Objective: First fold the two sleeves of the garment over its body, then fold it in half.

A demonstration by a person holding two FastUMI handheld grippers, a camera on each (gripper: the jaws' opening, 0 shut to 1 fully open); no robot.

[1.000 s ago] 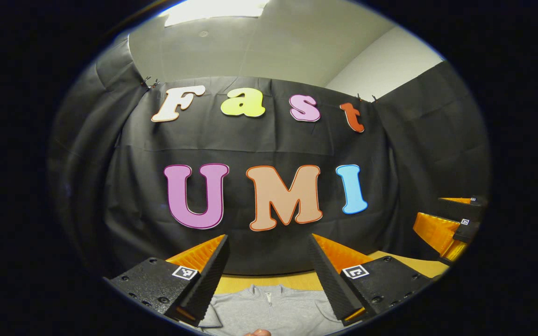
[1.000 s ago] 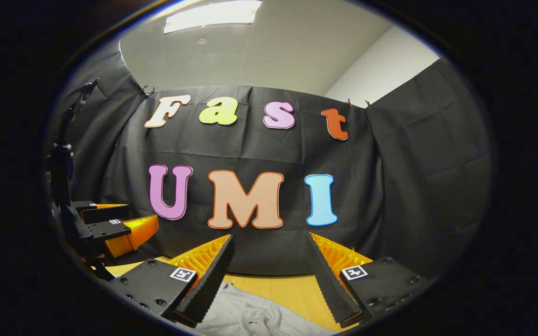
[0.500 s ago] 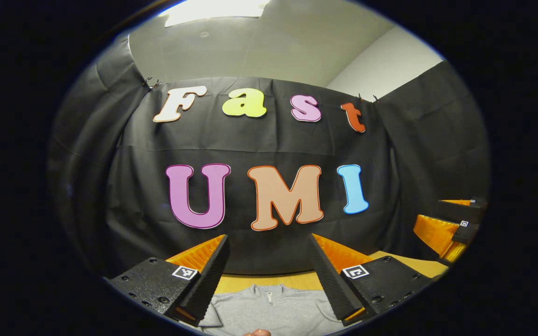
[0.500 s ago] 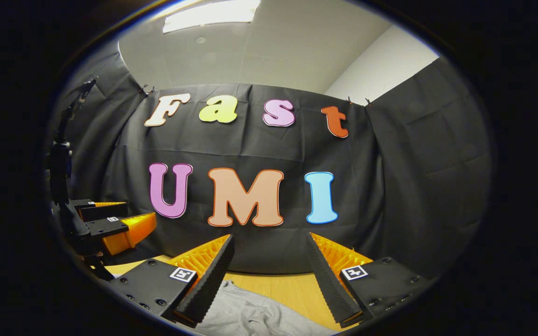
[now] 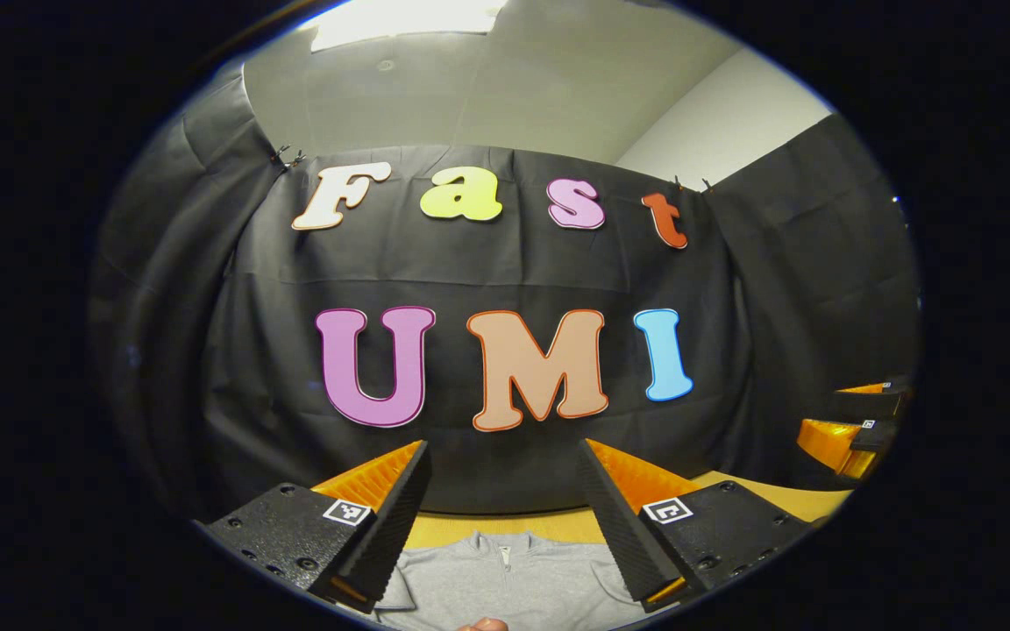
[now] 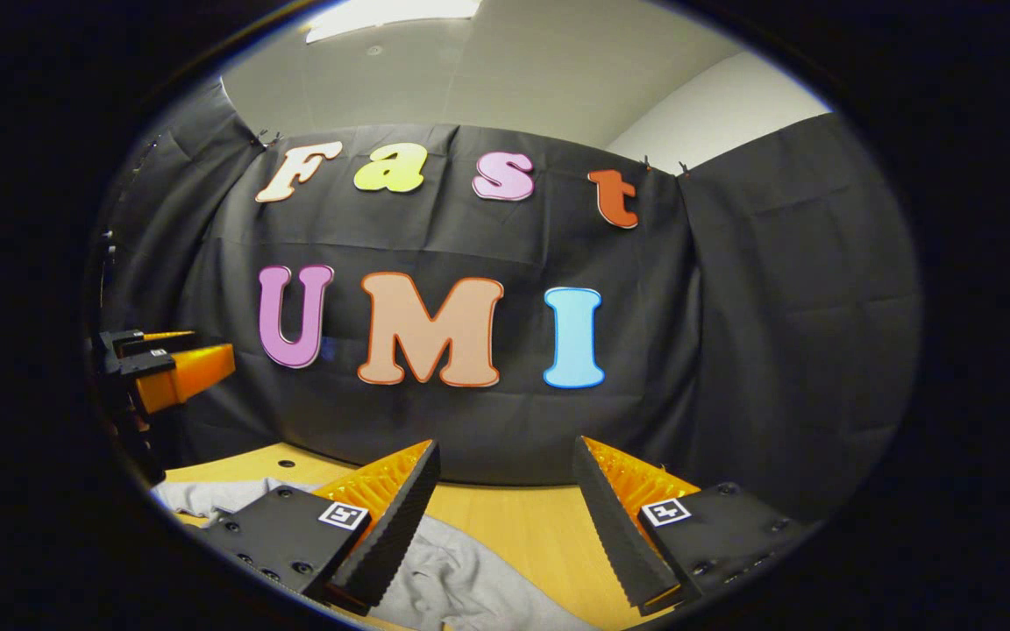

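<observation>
Right hand-held gripper (image 6: 505, 517) hangs released above the counter (image 6: 514, 526), a rumpled grey sleeve (image 6: 461, 583) at its 7 o'clock, nearest. Left hand-held gripper (image 5: 505, 517), also released, has the garment's collar (image 5: 505, 548) dead ahead at 6.

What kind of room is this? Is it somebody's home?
Probably not a home: it looks like a recording booth set up in an office. Black cloth hangs as walls around a wooden table holding a grey garment, beneath a plain panelled ceiling.
</observation>
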